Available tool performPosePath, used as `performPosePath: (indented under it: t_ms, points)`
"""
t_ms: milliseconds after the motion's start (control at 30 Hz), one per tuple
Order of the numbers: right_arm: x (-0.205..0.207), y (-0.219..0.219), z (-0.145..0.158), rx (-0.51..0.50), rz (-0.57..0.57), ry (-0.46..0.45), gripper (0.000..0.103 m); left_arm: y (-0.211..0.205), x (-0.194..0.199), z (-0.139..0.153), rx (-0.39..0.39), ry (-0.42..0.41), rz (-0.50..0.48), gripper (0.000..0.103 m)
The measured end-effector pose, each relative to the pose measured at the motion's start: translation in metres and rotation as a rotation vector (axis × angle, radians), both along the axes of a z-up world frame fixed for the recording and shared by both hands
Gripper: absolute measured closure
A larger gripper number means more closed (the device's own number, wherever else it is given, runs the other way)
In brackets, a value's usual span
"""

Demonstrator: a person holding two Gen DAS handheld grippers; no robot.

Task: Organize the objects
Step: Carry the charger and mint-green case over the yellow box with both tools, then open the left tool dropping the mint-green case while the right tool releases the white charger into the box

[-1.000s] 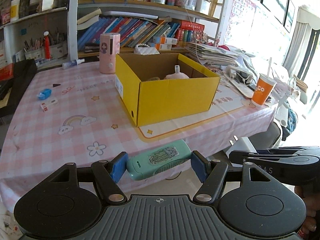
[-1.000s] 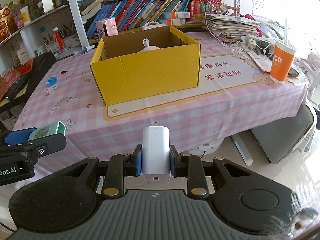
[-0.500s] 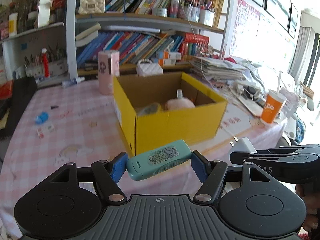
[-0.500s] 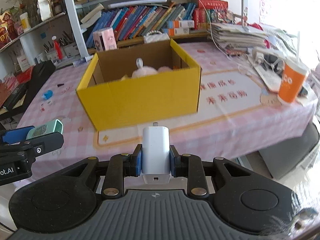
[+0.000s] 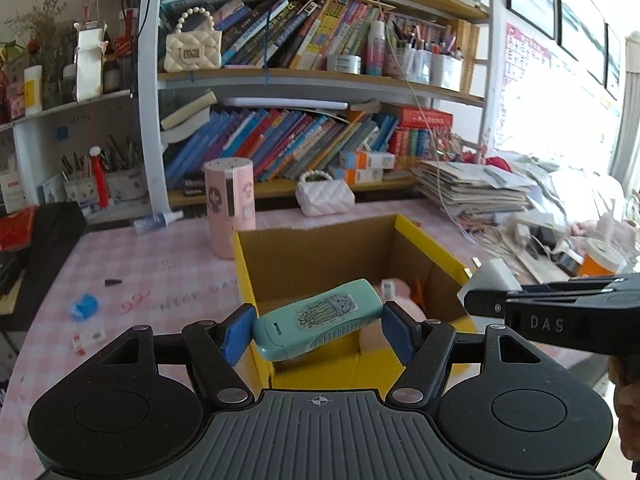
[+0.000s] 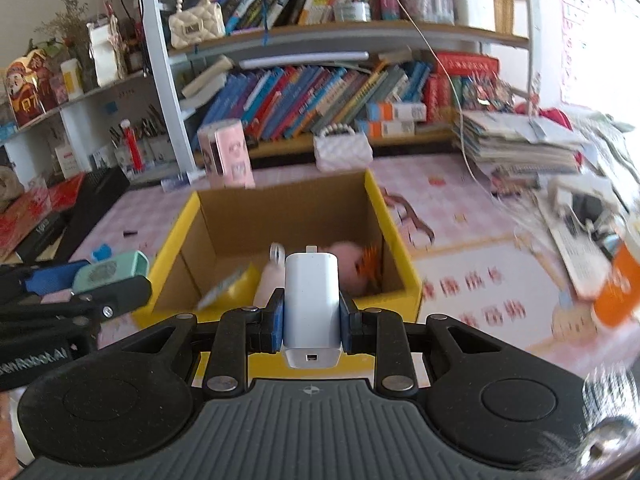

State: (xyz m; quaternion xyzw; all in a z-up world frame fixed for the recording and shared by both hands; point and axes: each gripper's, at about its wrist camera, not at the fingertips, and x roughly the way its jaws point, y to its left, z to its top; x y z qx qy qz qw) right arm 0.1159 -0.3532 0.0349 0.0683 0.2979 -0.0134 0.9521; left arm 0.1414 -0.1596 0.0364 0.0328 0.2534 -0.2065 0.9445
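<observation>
Left gripper (image 5: 316,326) clamping teal device (image 5: 318,324) by its ends, hovering above yellow box (image 5: 430,250) near edge; right gripper (image 6: 311,314) pinching white charger (image 6: 311,300), also poised over box. Advising centring over the opening, lowering clear of pink toy (image 6: 344,258) before releasing.

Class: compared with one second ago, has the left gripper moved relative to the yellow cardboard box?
Yes. The left gripper has advanced toward and risen over the yellow cardboard box.

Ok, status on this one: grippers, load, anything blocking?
Left gripper shut on green case. Right gripper shut on white charger. Both over yellow box. Nothing blocking.
</observation>
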Motion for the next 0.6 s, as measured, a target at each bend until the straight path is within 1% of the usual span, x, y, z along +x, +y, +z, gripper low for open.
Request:
performPosePath:
  t_ms: [233, 600]
  points:
    - [0.046, -0.020, 0.003, -0.013, 0.049, -0.027, 0.079, -0.028, 0.032, -0.009, 0.041, -0.001, 0.030, 0.034]
    - [0.099, -0.032, -0.002, -0.025, 0.121, -0.024, 0.079, -0.066, 0.061, -0.034, 0.132, 0.026, 0.015, 0.034]
